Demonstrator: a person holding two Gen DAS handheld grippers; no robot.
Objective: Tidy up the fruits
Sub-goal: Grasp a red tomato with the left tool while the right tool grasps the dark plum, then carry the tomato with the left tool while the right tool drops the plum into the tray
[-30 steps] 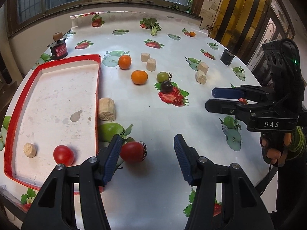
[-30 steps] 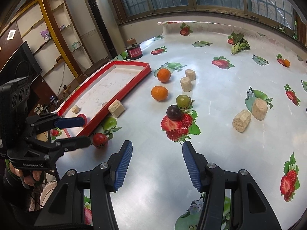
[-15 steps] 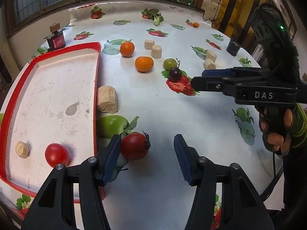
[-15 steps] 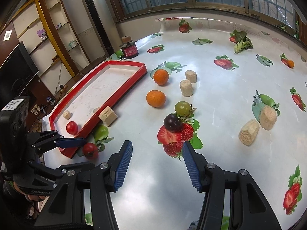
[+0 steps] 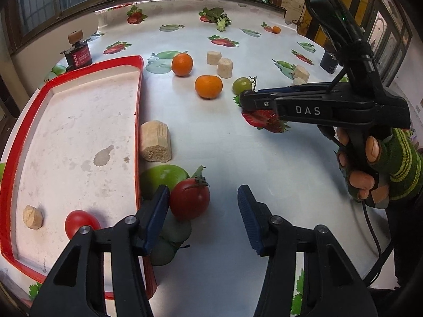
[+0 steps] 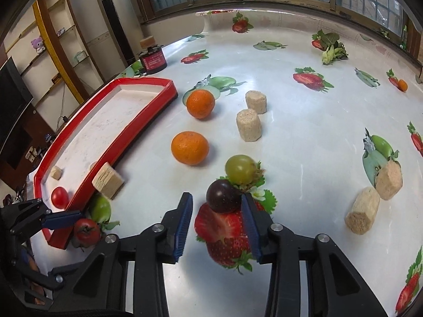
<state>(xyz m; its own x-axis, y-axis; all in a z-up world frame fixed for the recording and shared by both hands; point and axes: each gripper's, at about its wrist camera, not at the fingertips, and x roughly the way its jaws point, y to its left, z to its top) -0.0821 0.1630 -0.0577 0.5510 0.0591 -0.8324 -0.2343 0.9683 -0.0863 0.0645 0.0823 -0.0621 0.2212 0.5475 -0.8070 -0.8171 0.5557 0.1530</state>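
Fruit-printed white oilcloth covered the round table (image 5: 264, 163) under the windows, and the red-rimmed tray (image 5: 139, 84) served as the landmark. Inside it, at its near end, lay one red tomato (image 5: 79, 222) and a small cork-like block (image 5: 32, 216); the rest of the fruit lay outside its right rim. Just off that rim's near end, a second red tomato (image 5: 189, 200) sat against the inner face of the left gripper's (image 5: 203, 211) left finger, with the right finger well clear of it, so the jaws stood spread and held nothing. Farther right of the tray came two oranges (image 6: 189, 147), a green grape-like fruit (image 6: 240, 168) and a dark plum-like fruit (image 6: 223, 196). The right gripper (image 6: 215, 224) stood partly spread around that dark fruit, its right finger at or touching the skin and its left finger apart. My reading was that both tools were at the grasp step of gathering loose fruit into the tray. Next, each would need to centre slightly and squeeze gently, since round, smooth fruit could roll out sideways, then lift over the tray's red rim.
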